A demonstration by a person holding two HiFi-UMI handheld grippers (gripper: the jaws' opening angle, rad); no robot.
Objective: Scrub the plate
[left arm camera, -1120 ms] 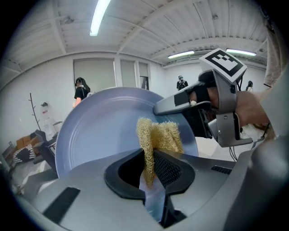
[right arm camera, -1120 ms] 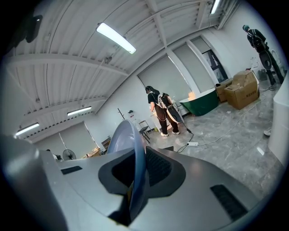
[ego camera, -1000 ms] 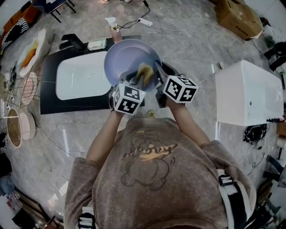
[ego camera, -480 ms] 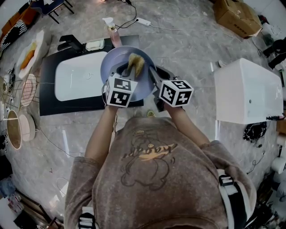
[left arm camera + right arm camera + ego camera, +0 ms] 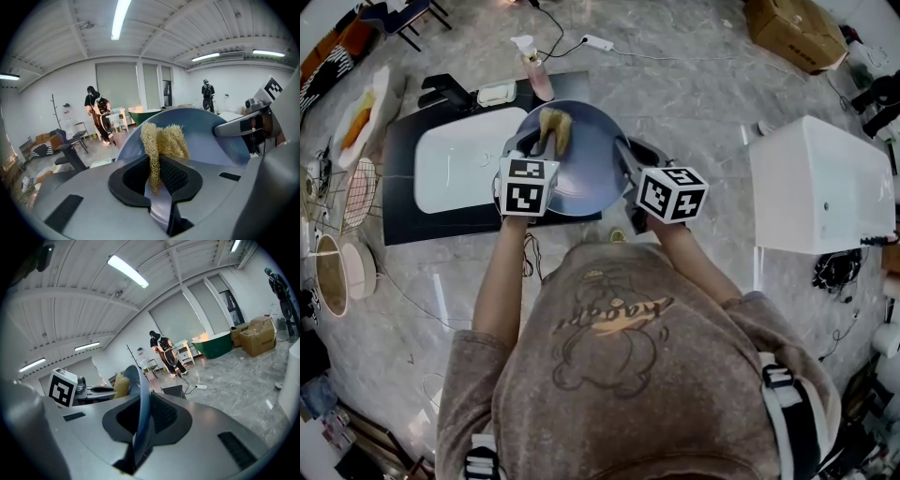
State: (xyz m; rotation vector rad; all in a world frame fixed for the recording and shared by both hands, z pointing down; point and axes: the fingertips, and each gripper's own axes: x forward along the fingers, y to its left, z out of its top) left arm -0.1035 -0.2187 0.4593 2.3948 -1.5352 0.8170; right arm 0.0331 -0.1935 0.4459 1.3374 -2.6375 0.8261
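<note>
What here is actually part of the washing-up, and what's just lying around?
In use: plate, gripped at its rim by right gripper; loofah, in left gripper.
Lying about: spray bottle, soap dish, cardboard box.

Under me the floor (image 5: 703,103) is grey stone with pale veins. In front of me a white sink (image 5: 464,159) is set in a black counter (image 5: 403,220), with a black tap (image 5: 450,91) at its far edge and a spray bottle (image 5: 534,56) near its far right corner. To my right stands a white cabinet (image 5: 820,192), and well beyond it a cardboard box (image 5: 792,33). A white power strip (image 5: 598,42) lies on the floor with its cable. The room is big and white, with a ribbed ceiling (image 5: 154,28), strip lights (image 5: 121,18) and tall pale windows (image 5: 119,86). A green tub (image 5: 143,114) stands below them. A bare coat stand (image 5: 55,112) is by the left wall. One person in dark clothes (image 5: 96,115) stands near the tub, another (image 5: 207,93) further right.
</note>
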